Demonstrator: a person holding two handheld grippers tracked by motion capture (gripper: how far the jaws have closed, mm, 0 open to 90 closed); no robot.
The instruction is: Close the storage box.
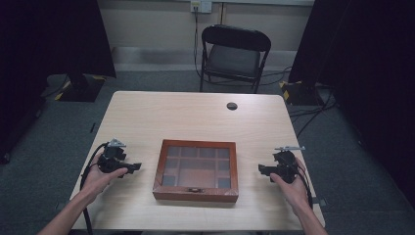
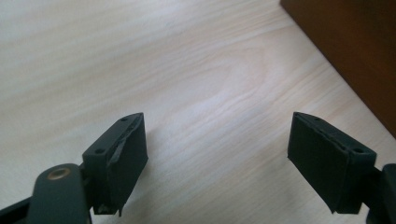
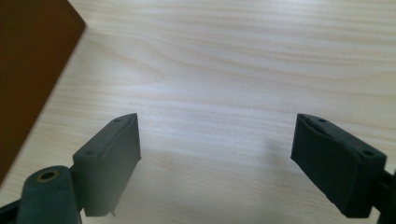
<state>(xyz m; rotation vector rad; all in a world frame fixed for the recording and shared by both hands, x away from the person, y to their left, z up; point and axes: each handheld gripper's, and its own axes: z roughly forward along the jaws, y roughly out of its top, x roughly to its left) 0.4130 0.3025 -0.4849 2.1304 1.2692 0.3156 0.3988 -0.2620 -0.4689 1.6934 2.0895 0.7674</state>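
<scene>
A brown wooden box with a glass lid over several compartments lies shut near the table's front edge, a small clasp at its front. My left gripper rests to the left of the box, held by a hand, jaws open and pointing toward it with a gap of bare table between. My right gripper sits to the right of the box, also open and empty. In the left gripper view the gripper faces the box's side. In the right gripper view the gripper has the box's side at the left.
The light wooden table has a round cable hole at the back. A black folding chair stands behind the table. Dark curtains hang on both sides, and cables run across the floor at the right.
</scene>
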